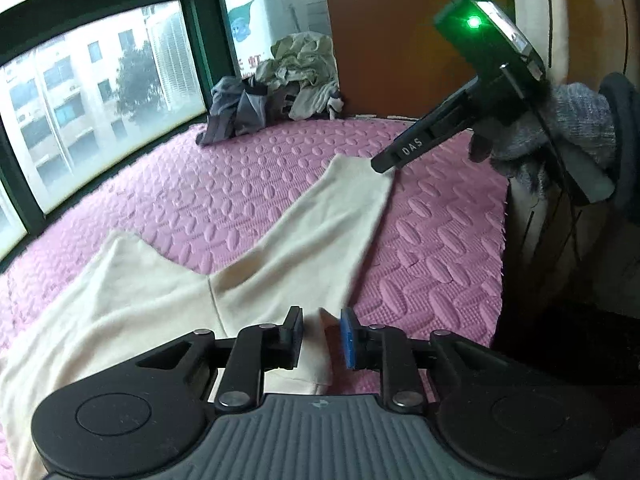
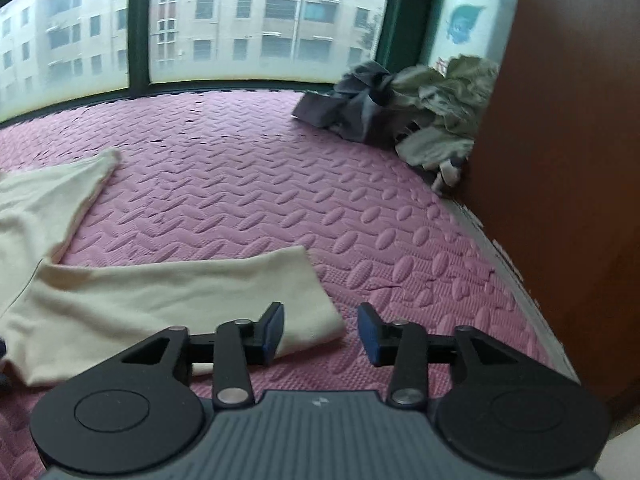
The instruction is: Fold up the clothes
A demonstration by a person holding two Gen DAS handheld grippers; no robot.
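Observation:
A cream garment [image 1: 280, 248] with two leg-like parts lies flat on the pink foam mat [image 1: 192, 184]. My left gripper [image 1: 321, 334] sits low over its near edge. The jaws stand a little apart, a small raised fold of cloth lies between them, and the pads do not press it. In the right wrist view one cream leg [image 2: 180, 292] ends just ahead of my right gripper [image 2: 320, 328]. That gripper is open, its left finger over the leg's end and bare mat between the pads. In the left wrist view a gloved hand holds the right gripper [image 1: 386, 162] at the far leg's tip.
A heap of grey and olive clothes [image 2: 420, 112] lies in the far corner of the mat [image 2: 280, 184], against a brown wooden panel [image 2: 560, 160]. Green-framed windows [image 1: 100, 100] run along the far side. The mat's frayed edge [image 1: 500, 240] drops off at the right.

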